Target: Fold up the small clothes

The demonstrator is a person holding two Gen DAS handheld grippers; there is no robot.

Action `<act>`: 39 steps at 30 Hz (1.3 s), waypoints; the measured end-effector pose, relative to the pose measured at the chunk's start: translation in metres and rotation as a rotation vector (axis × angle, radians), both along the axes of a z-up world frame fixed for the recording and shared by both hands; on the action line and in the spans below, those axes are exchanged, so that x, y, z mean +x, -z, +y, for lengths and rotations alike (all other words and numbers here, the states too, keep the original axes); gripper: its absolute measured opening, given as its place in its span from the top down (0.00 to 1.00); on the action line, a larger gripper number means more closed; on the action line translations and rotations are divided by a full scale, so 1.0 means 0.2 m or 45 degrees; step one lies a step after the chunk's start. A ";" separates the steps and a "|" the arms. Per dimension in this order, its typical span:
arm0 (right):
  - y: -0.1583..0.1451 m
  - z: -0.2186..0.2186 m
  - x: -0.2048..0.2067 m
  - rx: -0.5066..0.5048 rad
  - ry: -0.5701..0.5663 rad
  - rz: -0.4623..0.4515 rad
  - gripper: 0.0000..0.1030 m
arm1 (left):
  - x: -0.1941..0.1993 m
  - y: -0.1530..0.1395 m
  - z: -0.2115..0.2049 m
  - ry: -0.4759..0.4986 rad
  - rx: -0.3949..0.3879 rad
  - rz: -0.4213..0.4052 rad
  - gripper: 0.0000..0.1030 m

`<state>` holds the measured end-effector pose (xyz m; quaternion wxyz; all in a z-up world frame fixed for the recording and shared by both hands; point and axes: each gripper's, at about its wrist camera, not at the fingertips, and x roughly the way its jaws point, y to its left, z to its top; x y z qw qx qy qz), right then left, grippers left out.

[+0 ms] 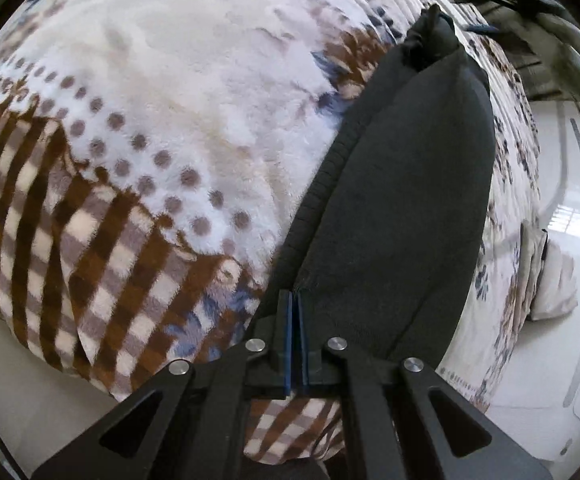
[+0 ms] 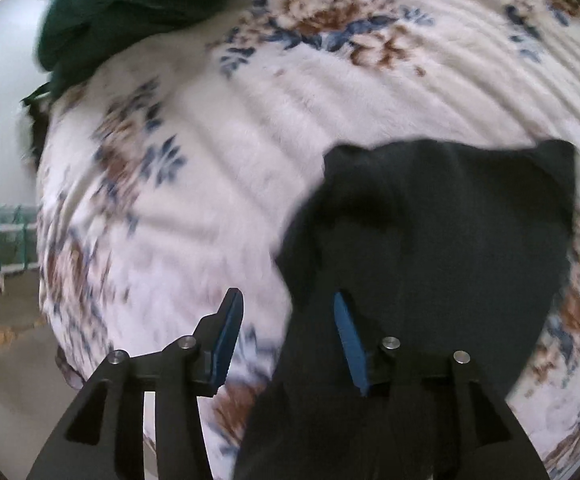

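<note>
A small black garment (image 1: pixel 406 184) lies on a fleece blanket (image 1: pixel 193 92) and runs away from my left gripper (image 1: pixel 294 295). The left gripper is shut on the garment's near edge, beside its ribbed hem. In the right wrist view the same black garment (image 2: pixel 442 236) spreads flat at the lower right. My right gripper (image 2: pixel 287 300) is open, its jaws wide apart, just above the garment's left edge. Its right finger (image 2: pixel 348 336) is over the black cloth and its left finger (image 2: pixel 227 332) is over the blanket. It holds nothing.
The blanket (image 2: pixel 217 168) has flower, dot and check patterns and covers the whole bed. A dark green garment (image 2: pixel 101 20) lies bunched at the far left corner. A pale pillow (image 1: pixel 550 280) lies on the white floor to the right.
</note>
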<state>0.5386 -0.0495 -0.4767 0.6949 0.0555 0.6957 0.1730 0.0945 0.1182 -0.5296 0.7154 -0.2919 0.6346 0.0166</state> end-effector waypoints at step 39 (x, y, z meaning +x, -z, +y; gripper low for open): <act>0.45 -1.14 0.02 0.159 0.755 0.003 0.77 | 2.42 -0.06 -0.21 0.466 -0.169 -0.349 0.97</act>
